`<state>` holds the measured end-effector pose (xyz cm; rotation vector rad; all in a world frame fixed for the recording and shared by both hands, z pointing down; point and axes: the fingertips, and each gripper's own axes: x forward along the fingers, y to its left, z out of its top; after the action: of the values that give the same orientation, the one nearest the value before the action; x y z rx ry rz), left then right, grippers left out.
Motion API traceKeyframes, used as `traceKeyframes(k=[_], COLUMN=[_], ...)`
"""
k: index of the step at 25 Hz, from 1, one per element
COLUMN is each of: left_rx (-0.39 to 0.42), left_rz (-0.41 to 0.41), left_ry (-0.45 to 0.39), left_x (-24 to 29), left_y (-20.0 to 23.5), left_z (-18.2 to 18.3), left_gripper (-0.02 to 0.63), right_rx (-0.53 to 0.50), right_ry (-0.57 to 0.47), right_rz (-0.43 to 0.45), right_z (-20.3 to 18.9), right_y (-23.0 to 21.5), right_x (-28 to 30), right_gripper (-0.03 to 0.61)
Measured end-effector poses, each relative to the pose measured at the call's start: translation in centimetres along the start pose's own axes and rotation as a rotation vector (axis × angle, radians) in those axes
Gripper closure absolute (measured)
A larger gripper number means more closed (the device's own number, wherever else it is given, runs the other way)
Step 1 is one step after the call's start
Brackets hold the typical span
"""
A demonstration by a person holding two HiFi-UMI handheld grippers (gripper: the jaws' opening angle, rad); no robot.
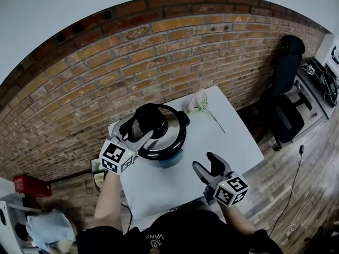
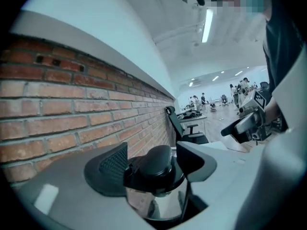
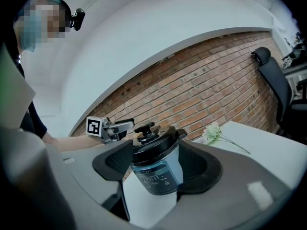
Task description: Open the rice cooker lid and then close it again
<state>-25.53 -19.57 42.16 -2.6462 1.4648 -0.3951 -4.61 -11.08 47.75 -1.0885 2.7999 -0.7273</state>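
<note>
White table [image 1: 233, 142] sat centre-frame, brick wall [image 1: 132, 62] behind, wood floor [image 1: 296, 173] lower right. L gripper [image 1: 142, 127] prob. clamped knob [image 2: 159, 163] of cooker lid [image 1: 170, 135]; R gripper [image 1: 205, 163] hung open, empty.

The table [image 1: 233, 142] lies free right of the rice cooker [image 1: 168, 127]; a flower [image 1: 202, 105] and, it seems, the brick wall [image 1: 159, 52] close the top.

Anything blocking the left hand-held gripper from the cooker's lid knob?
Nothing visible. The left hand-held gripper has its jaws either side of the black round knob on the steel rice cooker lid; whether they grip it is unclear. The white flower sprig lies apart.
</note>
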Motion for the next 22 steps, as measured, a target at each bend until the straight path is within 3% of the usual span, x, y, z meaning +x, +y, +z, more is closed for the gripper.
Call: traceKeyframes(k=[5, 14, 22], left_rx=[0.0, -0.155, -0.189], left_rz=[0.078, 0.229, 0.332], left_ry=[-0.097, -0.218, -0.168], left_x=[-6.0, -15.2, -18.1], left_y=[-1.3, -3.3, -7.5], left_z=[0.7, 0.8, -1.0], left_gripper=[0.318, 0.319, 0.321], right_rx=[-0.019, -0.049, -0.098], right_ry=[-0.046, -0.058, 0.028], right_rz=[-0.036, -0.019, 0.081], right_z=[0.5, 0.6, -0.5], right_y=[1.3, 3.9, 5.1], right_x=[-0.9, -1.7, -1.9], right_gripper=[0.285, 0.285, 0.285])
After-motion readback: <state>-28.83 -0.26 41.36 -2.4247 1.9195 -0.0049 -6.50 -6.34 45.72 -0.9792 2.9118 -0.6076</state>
